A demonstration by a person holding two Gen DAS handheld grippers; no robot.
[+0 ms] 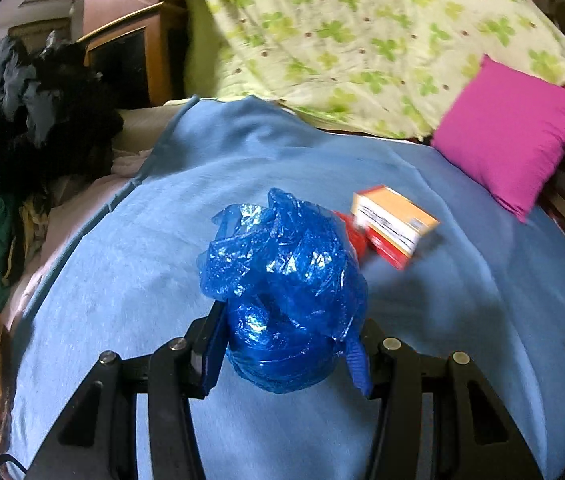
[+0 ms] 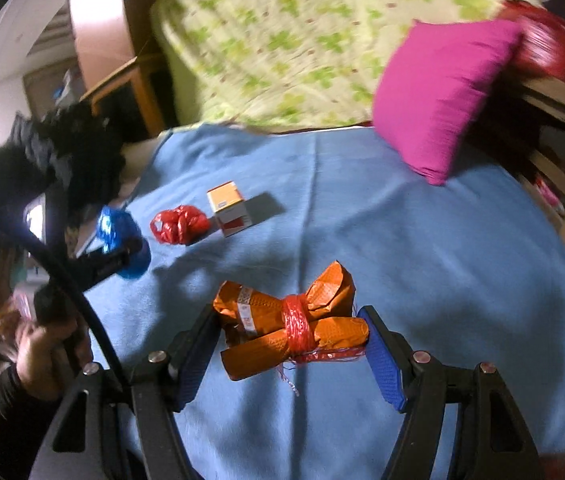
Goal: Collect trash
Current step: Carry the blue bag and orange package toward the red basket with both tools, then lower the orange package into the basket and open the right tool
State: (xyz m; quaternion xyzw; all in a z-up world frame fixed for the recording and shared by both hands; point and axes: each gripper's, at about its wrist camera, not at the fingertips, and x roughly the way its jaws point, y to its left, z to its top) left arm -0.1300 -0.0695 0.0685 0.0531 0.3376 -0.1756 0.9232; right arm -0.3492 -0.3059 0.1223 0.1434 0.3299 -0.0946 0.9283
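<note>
My left gripper [image 1: 286, 354] is shut on a crumpled blue plastic bag [image 1: 282, 272], which bulges up between its fingers above the blue blanket [image 1: 122, 280]. Just beyond it lie an orange, white and red box [image 1: 394, 224] and a red plastic bag [image 1: 352, 236], mostly hidden behind the blue one. In the right wrist view, my right gripper [image 2: 290, 344] is shut on an orange wrapper bundle [image 2: 322, 292] tied with red string. Farther off lie the red bag [image 2: 180, 224] and the box [image 2: 228, 208]. The left gripper [image 2: 122, 252] with the blue bag [image 2: 112, 224] shows at the left.
A pink pillow [image 1: 514, 136] lies at the blanket's far right, against a green flowered duvet [image 1: 342, 32]. Dark clothes [image 1: 42, 112] are heaped at the left. A person's hand [image 2: 50, 344] holds the left gripper's handle. A wooden frame [image 2: 554, 152] stands at the right.
</note>
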